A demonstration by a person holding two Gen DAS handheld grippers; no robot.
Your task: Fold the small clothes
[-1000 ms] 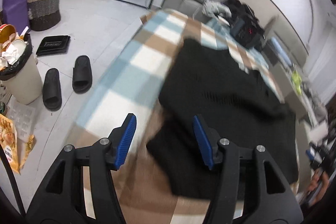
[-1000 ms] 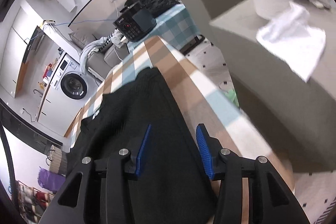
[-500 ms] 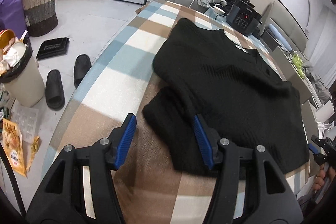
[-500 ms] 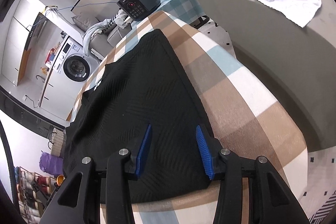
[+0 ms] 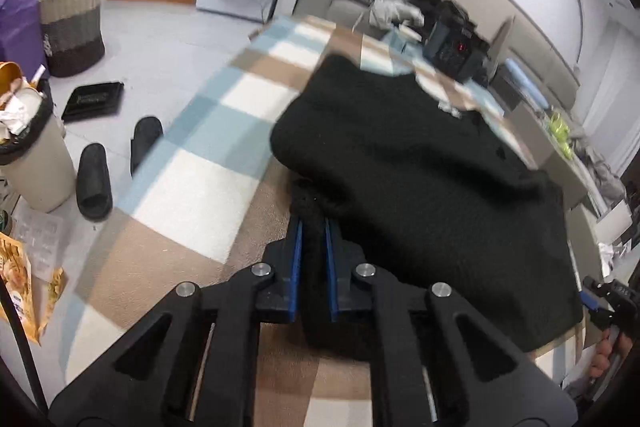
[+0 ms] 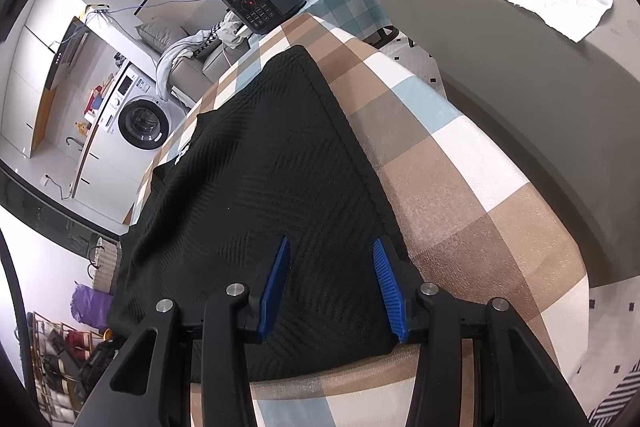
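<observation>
Left wrist view: my left gripper point(image 5: 313, 227) has just closed, its 2 jaws pinching the black sweater point(image 5: 420, 187) at its near sleeve; the body runs to upper right. My right gripper point(image 6: 330, 259) stands open over the sweater's lower right corner.

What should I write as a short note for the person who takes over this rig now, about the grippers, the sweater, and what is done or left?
Left gripper: jaws have just closed and pinch the sleeve end of the black sweater.
Right gripper: jaws open, over the sweater's near right corner, gripping nothing.
The sweater lies spread flat on the checked blanket, hem toward you.
Done: the sleeve is gripped. No fold is visible yet.
Left: probably bring the sleeve across the body, then fold the rest.
</observation>
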